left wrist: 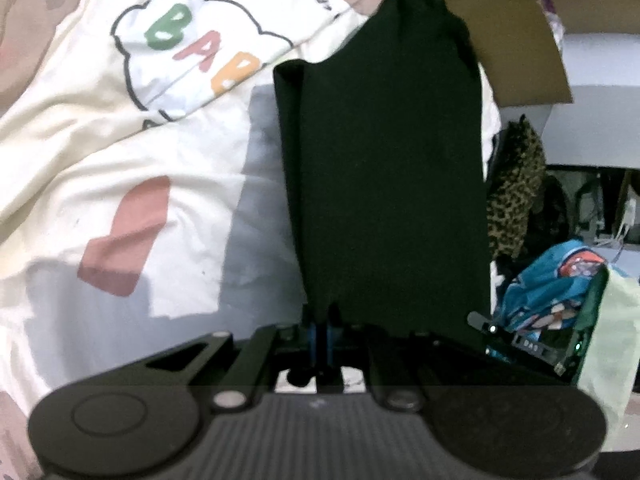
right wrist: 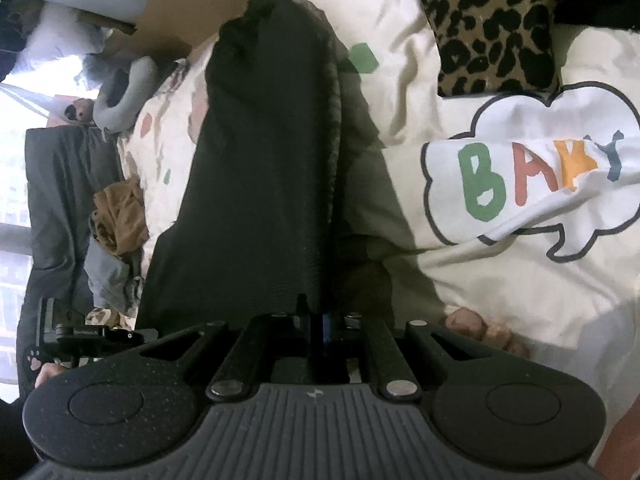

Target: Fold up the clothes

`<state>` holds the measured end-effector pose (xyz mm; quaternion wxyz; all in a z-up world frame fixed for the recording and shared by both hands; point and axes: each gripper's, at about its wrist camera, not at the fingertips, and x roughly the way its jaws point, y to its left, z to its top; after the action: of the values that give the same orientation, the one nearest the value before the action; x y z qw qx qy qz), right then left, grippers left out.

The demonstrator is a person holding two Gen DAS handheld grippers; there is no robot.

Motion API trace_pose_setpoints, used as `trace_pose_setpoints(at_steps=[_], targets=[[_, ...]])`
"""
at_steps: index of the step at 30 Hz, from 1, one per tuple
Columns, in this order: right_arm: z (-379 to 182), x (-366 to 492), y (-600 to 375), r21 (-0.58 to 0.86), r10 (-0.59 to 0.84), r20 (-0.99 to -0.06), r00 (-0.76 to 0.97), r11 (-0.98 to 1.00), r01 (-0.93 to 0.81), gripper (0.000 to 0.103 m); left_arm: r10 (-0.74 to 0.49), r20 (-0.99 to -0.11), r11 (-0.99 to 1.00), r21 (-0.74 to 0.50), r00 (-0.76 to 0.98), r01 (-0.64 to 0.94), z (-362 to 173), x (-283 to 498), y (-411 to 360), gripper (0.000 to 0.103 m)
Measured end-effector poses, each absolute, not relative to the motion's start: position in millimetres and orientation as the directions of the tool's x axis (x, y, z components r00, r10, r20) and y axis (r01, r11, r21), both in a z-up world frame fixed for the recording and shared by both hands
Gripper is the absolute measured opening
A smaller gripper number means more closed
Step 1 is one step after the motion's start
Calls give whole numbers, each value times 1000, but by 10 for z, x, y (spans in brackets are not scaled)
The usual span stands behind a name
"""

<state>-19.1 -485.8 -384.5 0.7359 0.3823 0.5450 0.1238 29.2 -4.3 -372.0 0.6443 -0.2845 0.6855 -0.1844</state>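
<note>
The left gripper point(left wrist: 320, 320) is pointed down at a slant, and its jaws are pinched tight on an edge of the black cloth point(left wrist: 384, 168). The right gripper point(right wrist: 318, 320) is tipped down the same way and is squeezed onto another edge. The cloth is held up, hanging between them over the cream bedsheet point(left wrist: 80, 152) with coloured letters.

Black garment point(left wrist: 384, 168), folded double, hangs from both closed claws, stretching ahead, above the cream bedding.
</note>
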Motion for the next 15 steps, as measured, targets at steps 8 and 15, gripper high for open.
trace_pose_setpoints(at_steps=[8, 15], targets=[[-3657, -337, -4763, 707, 621, -697, 358, 678, 200, 2, -648, -762, 748, -639, 13, -180, -3605, 186, 345, 4], [-3527, -508, -4678, 721, 657, -686, 312, 670, 176, 2, -654, -757, 740, -639, -1, -208, -3500, 28, 445, 4]])
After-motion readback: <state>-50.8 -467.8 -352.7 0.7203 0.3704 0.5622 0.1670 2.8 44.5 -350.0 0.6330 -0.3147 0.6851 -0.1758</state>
